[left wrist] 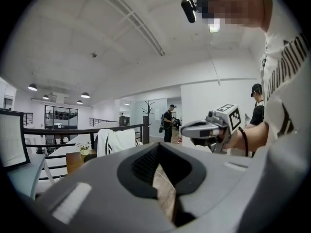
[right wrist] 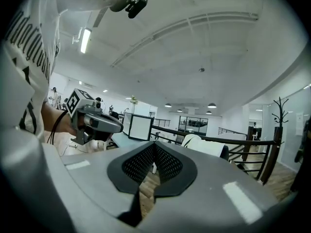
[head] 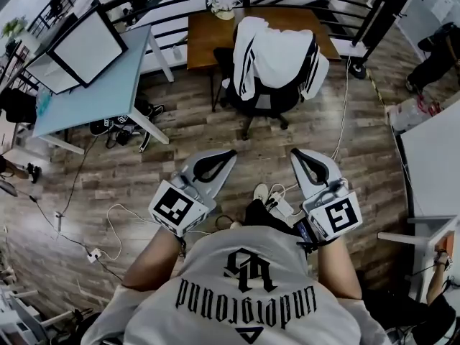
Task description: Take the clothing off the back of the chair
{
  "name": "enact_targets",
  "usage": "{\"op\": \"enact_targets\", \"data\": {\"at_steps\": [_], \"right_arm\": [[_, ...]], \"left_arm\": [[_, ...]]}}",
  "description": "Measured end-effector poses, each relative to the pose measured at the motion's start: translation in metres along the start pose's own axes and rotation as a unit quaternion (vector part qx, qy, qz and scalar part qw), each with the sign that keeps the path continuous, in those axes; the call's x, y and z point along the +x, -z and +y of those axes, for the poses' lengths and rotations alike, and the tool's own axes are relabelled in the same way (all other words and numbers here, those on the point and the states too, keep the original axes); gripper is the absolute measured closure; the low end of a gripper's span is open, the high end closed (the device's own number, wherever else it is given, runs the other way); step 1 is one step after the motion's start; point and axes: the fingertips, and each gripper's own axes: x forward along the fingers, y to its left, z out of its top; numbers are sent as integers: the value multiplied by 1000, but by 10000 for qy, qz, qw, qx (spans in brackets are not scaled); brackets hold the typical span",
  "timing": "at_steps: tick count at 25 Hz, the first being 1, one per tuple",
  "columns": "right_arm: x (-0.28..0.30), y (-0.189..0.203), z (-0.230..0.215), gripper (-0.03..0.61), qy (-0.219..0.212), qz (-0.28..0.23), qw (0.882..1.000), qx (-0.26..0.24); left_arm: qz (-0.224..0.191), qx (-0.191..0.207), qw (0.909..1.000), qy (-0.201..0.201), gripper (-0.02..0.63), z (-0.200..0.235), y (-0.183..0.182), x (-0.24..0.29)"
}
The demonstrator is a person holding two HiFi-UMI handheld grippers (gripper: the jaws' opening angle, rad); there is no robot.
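A: Head view, upper centre: is that the clothing (head: 277,60)?
B: Yes, a white garment with dark stripes, draped over the back of the chair (head: 262,110), just before the wooden desk (head: 208,38).
A: And the grippers?
B: Left gripper (head: 227,154) and right gripper (head: 295,153) sit low in the frame, well short of it, each with jaws pressed together on nothing.
A: How to do it well?
B: I'd get close, spread both jaws, pinch the cloth at either shoulder, then lift it clear of the backrest rather than drag it.

Open wood floor (head: 194,129) leads to the chair (head: 267,105), with a blue table (head: 108,77) crowding the left.
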Motion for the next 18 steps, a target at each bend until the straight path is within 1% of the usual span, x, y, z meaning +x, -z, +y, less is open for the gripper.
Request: {"op": "enact_targets", "data": {"at_steps": [4,7,10,13,18], "right_arm": [[24,9,-44,575,-33,-66,9999,94],[41,13,-81,575,-31,-80,9999,119],[58,21,-119,575,-68,-54,9998,168],[71,28,-156,575,-97,-37,9998,160],[90,25,-212,575,-173,-65,9998,62]], "left_arm": [[125,8,9999,-14,565,20,-6,41],[138,111,9998,-24,565,43,-5,73],[156,82,9998,-116,565,65,-5,105],[126,157,9996,-185,565,85,-11,136],[133,234,9989,-390,565,115,-24,179]]}}
